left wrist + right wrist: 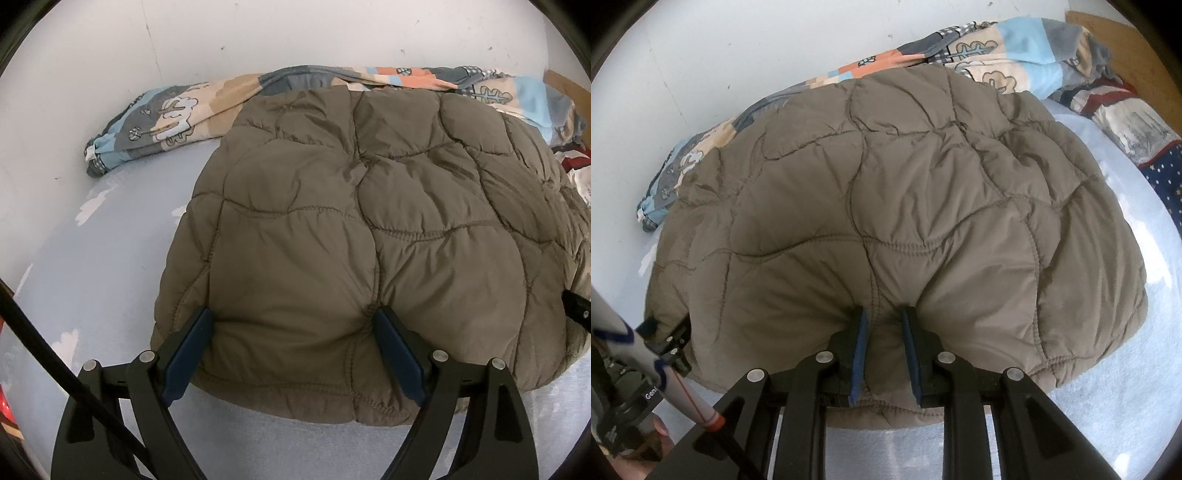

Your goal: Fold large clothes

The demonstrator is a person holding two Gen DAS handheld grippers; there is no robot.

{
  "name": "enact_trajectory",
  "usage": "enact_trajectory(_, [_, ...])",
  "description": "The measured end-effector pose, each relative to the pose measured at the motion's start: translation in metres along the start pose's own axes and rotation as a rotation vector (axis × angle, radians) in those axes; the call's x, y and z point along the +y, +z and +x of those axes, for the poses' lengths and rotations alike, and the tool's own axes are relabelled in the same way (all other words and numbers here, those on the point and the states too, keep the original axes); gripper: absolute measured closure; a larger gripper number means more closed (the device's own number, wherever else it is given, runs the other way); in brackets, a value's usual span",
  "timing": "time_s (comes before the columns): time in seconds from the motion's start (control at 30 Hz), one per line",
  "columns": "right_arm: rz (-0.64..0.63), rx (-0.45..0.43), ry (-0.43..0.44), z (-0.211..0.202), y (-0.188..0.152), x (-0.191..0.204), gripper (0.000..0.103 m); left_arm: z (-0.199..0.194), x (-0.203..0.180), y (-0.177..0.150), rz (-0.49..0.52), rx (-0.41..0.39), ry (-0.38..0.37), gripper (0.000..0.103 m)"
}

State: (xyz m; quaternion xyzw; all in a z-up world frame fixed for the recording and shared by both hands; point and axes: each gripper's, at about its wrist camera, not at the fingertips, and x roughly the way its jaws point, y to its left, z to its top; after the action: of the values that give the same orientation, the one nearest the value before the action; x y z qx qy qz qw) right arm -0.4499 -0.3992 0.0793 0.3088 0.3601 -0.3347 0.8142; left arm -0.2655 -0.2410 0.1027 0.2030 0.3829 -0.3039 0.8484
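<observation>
Resting on the quilted jacket's (332, 221) near hem: left gripper (293, 354) spread wide, empty; right gripper (884, 354) narrowly pinching padding. Risk: slippery fill escaping, fold springing open.

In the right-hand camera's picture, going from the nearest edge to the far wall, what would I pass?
Right gripper → brown quilted jacket → patterned blanket → white wall.

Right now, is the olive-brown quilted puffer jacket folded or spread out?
Folded: the olive-brown quilted puffer jacket lies as a compact doubled-over bundle on the pale blue bedsheet, no sleeves showing.
</observation>
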Motion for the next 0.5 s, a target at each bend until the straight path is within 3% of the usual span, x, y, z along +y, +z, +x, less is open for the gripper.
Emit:
enact_trajectory(0.13, [0.035,-0.034,0.043,-0.019,0.005,-0.007,0.063,-0.019,0.016,0.010,-0.074,-0.027,-0.060,0.015])
enact_trajectory(0.23, [0.052,-0.101,0.034,-0.037,0.010,-0.013,0.060,-0.030,0.027,0.016,-0.098,-0.083,-0.038,0.015])
enact_trajectory(0.33, [0.084,-0.134,0.000,-0.046,0.015,-0.027,0.057,-0.017,0.035,0.015,-0.113,-0.028,-0.002,0.015])
enact_trajectory(0.4, [0.121,-0.118,-0.029,-0.044,0.016,-0.038,0.057,0.000,0.044,0.011,-0.152,0.047,0.003,0.015])
enact_trajectory(0.5, [0.208,-0.044,-0.057,-0.030,0.012,-0.059,0.057,0.009,0.049,0.009,-0.175,0.089,-0.020,0.014])
